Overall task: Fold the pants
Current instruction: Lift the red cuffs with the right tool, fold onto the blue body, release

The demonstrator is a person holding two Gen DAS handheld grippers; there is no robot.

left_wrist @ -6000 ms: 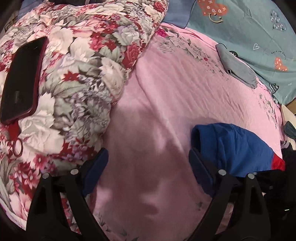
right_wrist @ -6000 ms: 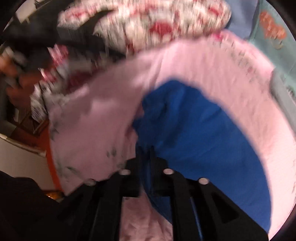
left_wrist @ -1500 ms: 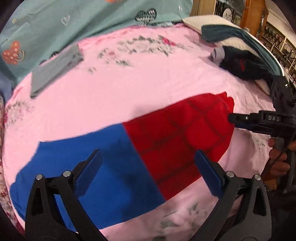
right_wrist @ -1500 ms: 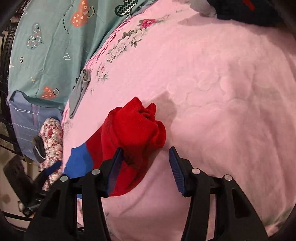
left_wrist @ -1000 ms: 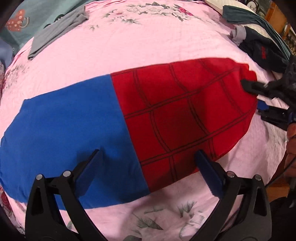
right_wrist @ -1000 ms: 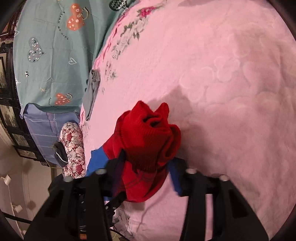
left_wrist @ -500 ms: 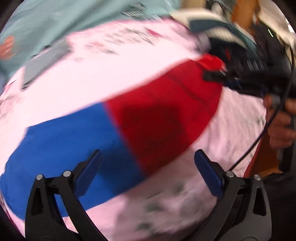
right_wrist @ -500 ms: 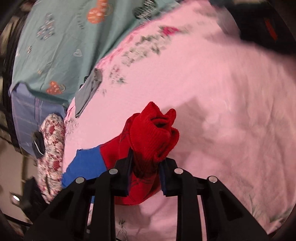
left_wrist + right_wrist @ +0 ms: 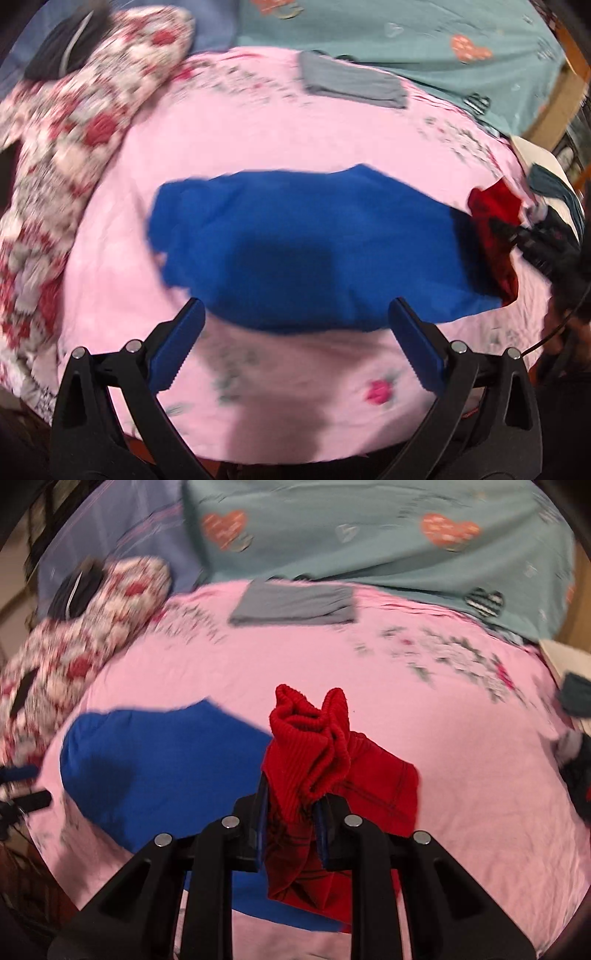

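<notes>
My right gripper (image 9: pixel 290 814) pinches the bunched red cuff of the pants (image 9: pixel 159 768) at frame centre—their blue length runs lower-left toward my left gripper (image 9: pixel 295 347), gaping wide and empty just below the blue hem.

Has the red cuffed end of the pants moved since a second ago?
Yes. The right gripper has carried the red end up off the pink sheet and back over the blue half, toward the floral quilt.
</notes>
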